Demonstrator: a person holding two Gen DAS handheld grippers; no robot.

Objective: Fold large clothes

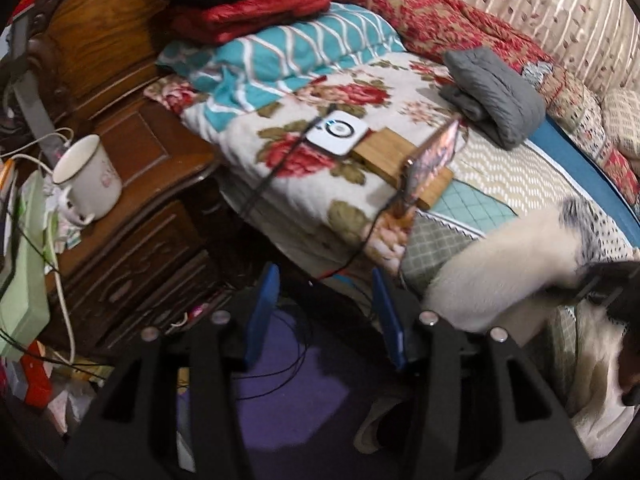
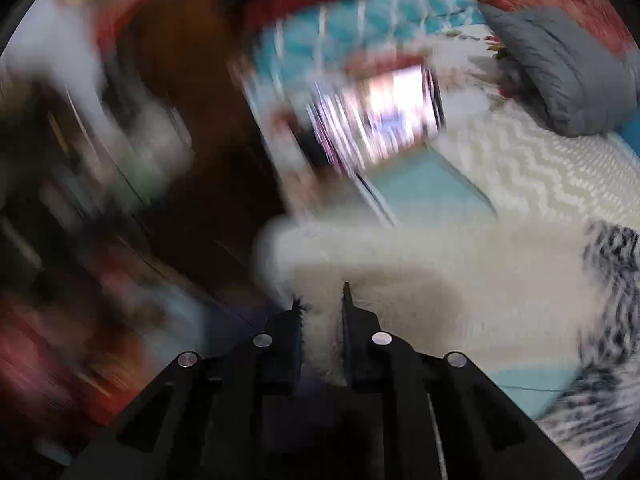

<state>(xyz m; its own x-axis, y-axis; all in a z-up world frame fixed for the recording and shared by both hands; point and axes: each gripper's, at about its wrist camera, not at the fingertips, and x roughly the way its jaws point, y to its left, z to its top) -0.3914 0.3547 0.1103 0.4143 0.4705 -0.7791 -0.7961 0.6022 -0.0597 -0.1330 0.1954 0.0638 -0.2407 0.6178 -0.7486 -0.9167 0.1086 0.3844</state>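
Note:
A large white fluffy garment (image 1: 500,264) with a black-and-white patterned part (image 2: 612,280) lies over the near corner of the bed. In the right wrist view, which is heavily blurred, my right gripper (image 2: 321,300) is shut on a fold of the white fluffy garment (image 2: 440,280), with fleece filling the narrow gap between its fingers. My left gripper (image 1: 325,276) hangs beside the bed over the floor. Its blue pads (image 1: 264,312) stand apart with nothing between them. A dark shape at the right edge of the left wrist view looks like the right gripper (image 1: 612,284) on the garment.
A phone (image 1: 432,156) stands lit on a wooden stand next to a white device (image 1: 338,134) with cables. A folded grey garment (image 1: 496,92) lies further back. Stacked blankets (image 1: 296,52) fill the bed's head. A carved nightstand (image 1: 152,184) holds a white mug (image 1: 86,176).

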